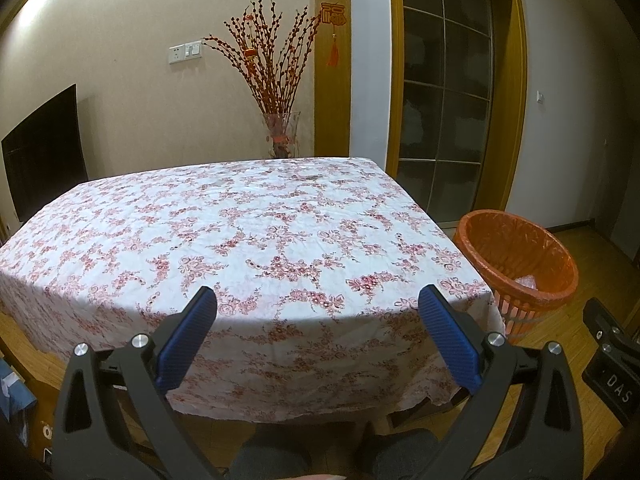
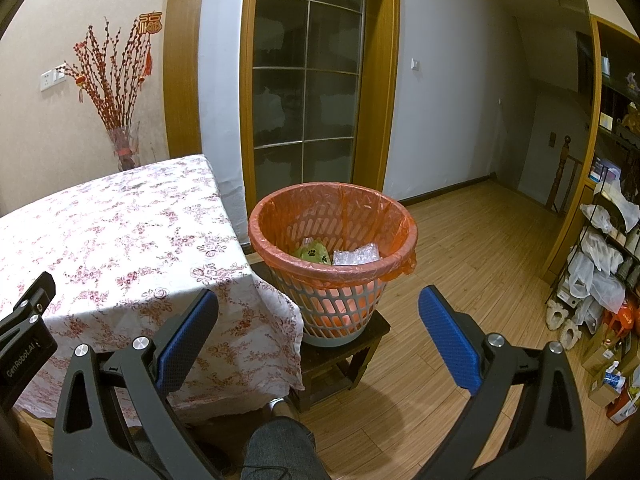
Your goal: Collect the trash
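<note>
A white slatted bin with an orange liner (image 2: 332, 216) stands on a low dark stool (image 2: 344, 354) beside the table's right corner; its rim also shows in the left wrist view (image 1: 516, 256). Inside lie a green wrapper with paw prints (image 2: 314, 253) and a crumpled clear plastic piece (image 2: 356, 257). My right gripper (image 2: 318, 300) is open in front of the bin with nothing between its blue pads. My left gripper (image 1: 318, 300) hangs open over the near edge of the table with the floral cloth (image 1: 240, 232), holding nothing. No trash shows on the cloth.
A glass vase of red branches (image 1: 280, 136) stands behind the table by the wall. A glazed wooden door (image 2: 308, 80) is behind the bin. Shelves with bags and boxes (image 2: 604, 264) line the right wall. A person's knee (image 2: 280, 444) is below, over the wooden floor (image 2: 460, 280).
</note>
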Action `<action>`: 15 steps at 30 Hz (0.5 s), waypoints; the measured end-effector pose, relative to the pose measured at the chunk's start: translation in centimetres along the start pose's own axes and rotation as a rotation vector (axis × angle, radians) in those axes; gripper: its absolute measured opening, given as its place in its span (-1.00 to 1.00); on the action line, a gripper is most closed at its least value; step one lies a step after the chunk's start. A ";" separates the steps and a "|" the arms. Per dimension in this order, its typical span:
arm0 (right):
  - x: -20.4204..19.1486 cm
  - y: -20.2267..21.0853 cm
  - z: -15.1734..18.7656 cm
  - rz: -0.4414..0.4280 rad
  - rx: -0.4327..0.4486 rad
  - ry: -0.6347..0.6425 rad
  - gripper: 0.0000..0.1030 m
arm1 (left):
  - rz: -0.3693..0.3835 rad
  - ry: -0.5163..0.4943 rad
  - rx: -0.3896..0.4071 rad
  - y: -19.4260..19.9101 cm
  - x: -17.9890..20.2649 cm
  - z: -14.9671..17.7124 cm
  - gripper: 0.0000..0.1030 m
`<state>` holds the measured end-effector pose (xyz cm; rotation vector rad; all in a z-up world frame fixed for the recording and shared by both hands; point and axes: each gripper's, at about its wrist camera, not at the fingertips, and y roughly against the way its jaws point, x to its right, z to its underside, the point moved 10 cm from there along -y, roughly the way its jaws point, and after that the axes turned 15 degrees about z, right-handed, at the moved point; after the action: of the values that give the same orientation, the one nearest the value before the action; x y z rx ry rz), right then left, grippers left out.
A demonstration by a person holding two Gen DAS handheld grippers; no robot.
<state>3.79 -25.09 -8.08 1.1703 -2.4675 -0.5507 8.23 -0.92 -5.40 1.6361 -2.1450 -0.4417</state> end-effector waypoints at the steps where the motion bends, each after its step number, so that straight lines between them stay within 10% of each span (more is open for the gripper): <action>1: 0.0 0.0 0.0 0.000 0.000 0.000 0.92 | 0.000 0.000 0.000 0.0 0.0 0.0 0.91; 15: 0.0 0.0 0.0 -0.001 -0.001 0.001 0.92 | 0.001 -0.001 0.000 0.1 0.2 -0.1 0.91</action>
<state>3.81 -25.09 -8.09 1.1710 -2.4663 -0.5514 8.17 -1.10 -5.26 1.6353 -2.1465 -0.4420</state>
